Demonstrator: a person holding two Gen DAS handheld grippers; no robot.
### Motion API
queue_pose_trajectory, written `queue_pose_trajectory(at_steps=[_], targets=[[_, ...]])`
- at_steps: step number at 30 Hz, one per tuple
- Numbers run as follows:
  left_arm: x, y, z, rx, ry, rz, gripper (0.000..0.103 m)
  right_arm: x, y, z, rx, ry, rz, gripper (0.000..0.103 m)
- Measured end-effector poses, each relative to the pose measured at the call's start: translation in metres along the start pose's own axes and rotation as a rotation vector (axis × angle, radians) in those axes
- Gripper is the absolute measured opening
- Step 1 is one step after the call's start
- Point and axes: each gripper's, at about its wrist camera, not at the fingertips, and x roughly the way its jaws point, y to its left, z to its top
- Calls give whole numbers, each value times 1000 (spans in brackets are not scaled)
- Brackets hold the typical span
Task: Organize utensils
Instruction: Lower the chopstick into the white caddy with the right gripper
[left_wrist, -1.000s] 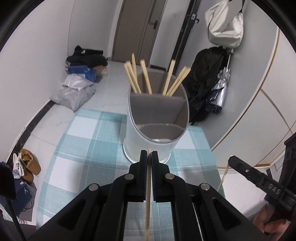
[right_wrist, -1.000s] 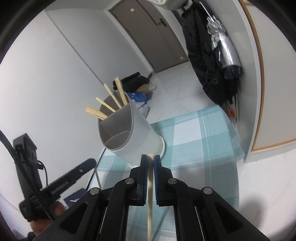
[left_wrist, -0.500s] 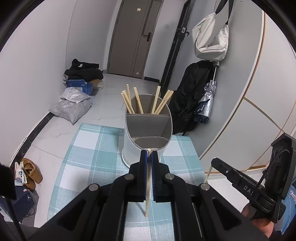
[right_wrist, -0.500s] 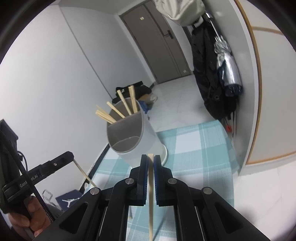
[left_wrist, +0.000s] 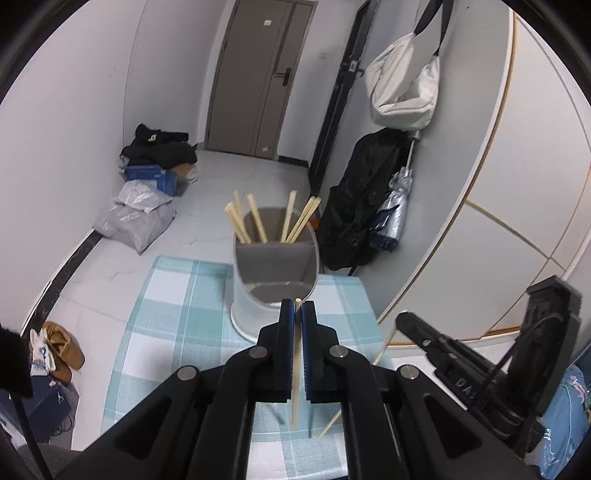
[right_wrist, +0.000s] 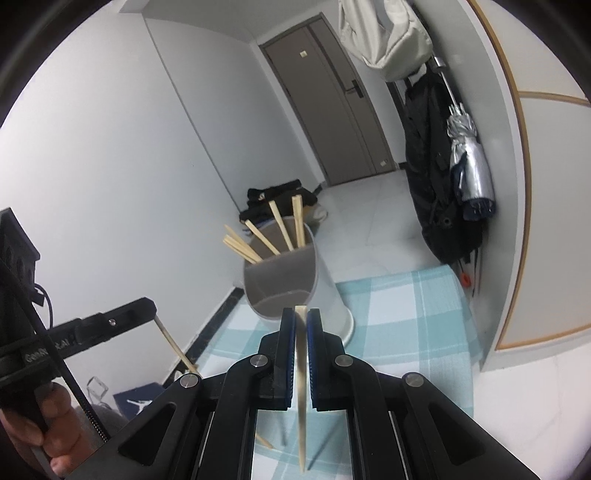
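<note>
Upright, pale wooden chopstick, slim, tapered, unvarnished

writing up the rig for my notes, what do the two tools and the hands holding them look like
Both the left tool and right tool are matte black plastic with blue finger pads, silver screws and white lettering on the side. A black cable runs along the left one. A bare hand grips its handle; no sleeve shows.
</note>
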Motion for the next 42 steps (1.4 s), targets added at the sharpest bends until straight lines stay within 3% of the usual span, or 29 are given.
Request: queue_pose_trajectory(at_steps=[8, 20, 34, 42], targets=[[-15, -1, 32, 16, -70, 3, 1, -16, 11, 27, -5, -33, 8, 5], [-6, 9, 84, -2, -110, -15, 1, -9, 38, 108, -50, -103, 53, 5], [27, 29, 146, -25, -135, -42, 1, 51, 52, 190, -135, -148, 56, 5], [54, 45, 146, -42, -114, -23, 1, 101, 54, 205, -171, -145, 64, 5]])
